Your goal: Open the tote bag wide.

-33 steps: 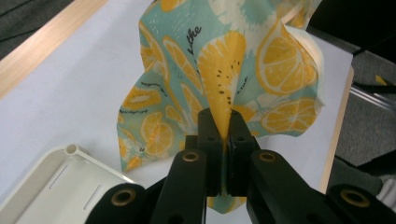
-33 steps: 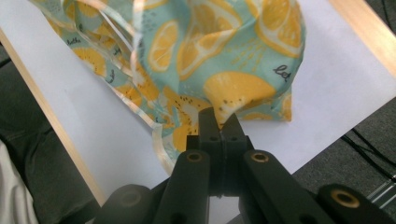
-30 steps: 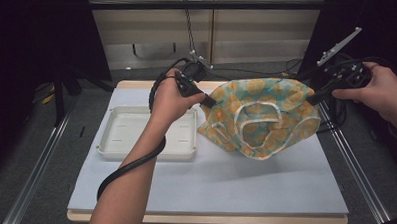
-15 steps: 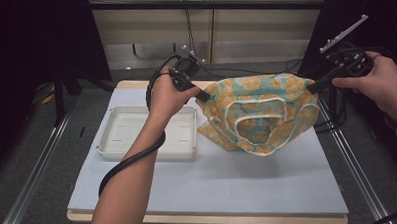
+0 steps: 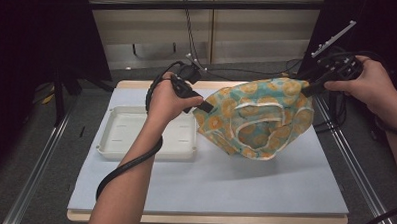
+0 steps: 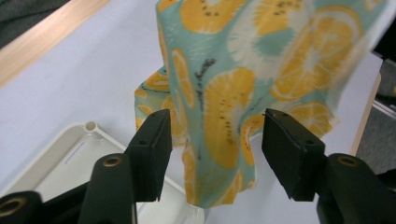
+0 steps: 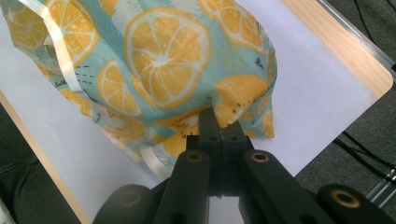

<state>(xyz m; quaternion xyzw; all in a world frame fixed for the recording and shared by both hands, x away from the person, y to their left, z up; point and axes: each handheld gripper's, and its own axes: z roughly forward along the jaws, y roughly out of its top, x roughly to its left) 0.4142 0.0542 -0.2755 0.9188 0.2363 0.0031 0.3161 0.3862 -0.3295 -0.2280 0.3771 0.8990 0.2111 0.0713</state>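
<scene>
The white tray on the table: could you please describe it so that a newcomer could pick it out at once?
On the pale blue mat covering the table, look to its left half, beneath the person's left forearm. There lies the white tray, shallow, rectangular and empty. Unlike the orange-slice patterned cloth hanging beside it, it is rigid, plain and flat on the mat.

We see right gripper (image 7: pixel 218 122) pinched on orange-print cloth (image 7: pixel 163 60) at 6 o'clock | cloth spreads toward 11 | white mat (image 7: pixel 317 84) at 3

Thin fabric garment (image 5: pixel 259 116): teal with an orange-slice print and white trim. Shallow rectangular plastic tray (image 5: pixel 116 139): off-white. Sheet-covered surface (image 5: pixel 224 185): pale blue-white, light wood edge.
</scene>
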